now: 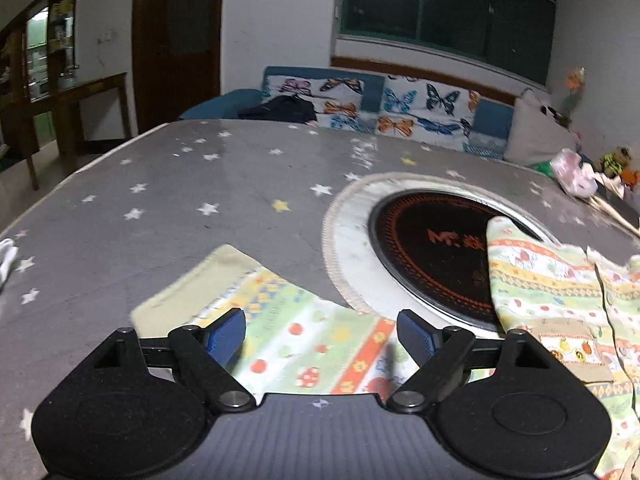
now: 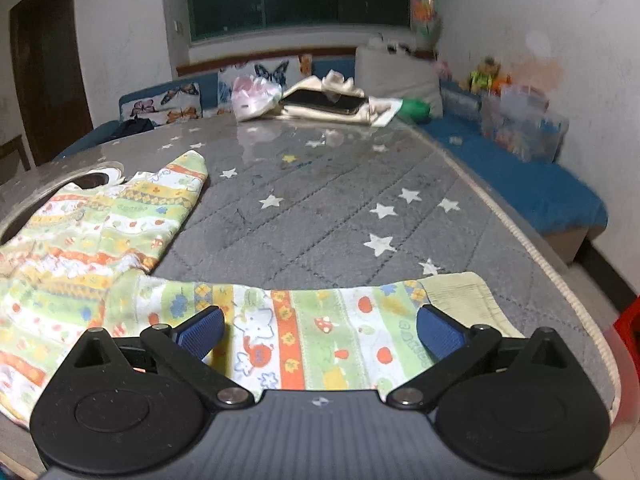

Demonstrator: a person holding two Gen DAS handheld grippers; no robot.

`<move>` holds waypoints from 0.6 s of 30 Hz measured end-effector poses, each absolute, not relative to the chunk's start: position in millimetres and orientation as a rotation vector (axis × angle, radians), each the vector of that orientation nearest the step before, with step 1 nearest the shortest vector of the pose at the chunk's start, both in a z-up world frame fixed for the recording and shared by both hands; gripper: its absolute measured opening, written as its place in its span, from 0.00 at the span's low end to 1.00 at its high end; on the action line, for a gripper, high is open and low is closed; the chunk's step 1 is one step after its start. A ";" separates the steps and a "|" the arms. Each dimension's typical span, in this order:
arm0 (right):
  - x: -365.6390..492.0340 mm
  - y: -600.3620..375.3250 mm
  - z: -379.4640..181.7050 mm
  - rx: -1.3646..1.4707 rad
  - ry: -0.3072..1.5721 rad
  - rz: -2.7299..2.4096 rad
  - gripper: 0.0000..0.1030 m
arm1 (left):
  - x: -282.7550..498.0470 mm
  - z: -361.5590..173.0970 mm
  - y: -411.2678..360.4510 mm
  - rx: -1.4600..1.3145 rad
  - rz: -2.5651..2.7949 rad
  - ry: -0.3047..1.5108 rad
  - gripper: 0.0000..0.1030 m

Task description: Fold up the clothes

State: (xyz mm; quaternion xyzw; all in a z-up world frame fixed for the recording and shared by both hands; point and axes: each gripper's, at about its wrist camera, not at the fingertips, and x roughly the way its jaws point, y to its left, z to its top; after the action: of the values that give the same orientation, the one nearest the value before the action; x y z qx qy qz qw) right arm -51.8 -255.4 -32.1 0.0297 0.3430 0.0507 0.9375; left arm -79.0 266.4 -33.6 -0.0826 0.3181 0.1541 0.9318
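A child's patterned garment (image 1: 552,280) in green, yellow and orange stripes lies spread on the grey star-print table cover (image 1: 180,184). My left gripper (image 1: 320,336) is open, its blue pads either side of one sleeve (image 1: 304,344) with a pale green cuff (image 1: 200,284). My right gripper (image 2: 320,332) is open above the other sleeve (image 2: 304,332), whose pale cuff (image 2: 460,292) lies to the right. The garment body (image 2: 100,216) lies to the left in the right wrist view.
A round black cooktop (image 1: 432,248) with a white ring is set into the table, partly under the garment. A plastic bag (image 2: 254,96), a phone (image 2: 324,100) on cloth and a pillow (image 2: 396,72) lie at the far end. A blue bench (image 2: 520,176) runs along the right edge.
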 end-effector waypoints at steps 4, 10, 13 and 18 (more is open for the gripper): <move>-36.3 -245.6 -12.8 0.097 0.695 0.147 1.00 | -79.8 -44.4 265.1 -0.155 0.319 0.679 0.88; 0.5 -189.7 6.6 -0.048 0.675 0.291 1.00 | -81.6 -46.5 263.6 -0.137 0.321 0.681 0.91; 22.5 -158.2 8.3 -0.118 0.669 0.342 1.00 | -80.1 -46.8 263.5 -0.135 0.325 0.683 0.93; 63.5 -116.4 -4.6 -0.199 0.712 0.395 1.00 | -79.0 -46.9 265.2 -0.136 0.325 0.687 0.95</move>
State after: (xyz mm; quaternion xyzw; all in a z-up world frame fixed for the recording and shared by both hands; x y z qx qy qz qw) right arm 63.5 -116.5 -4.6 -0.0965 0.3459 0.1916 0.9134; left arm -79.0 265.2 -46.9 -0.0663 0.3350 0.1586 0.9264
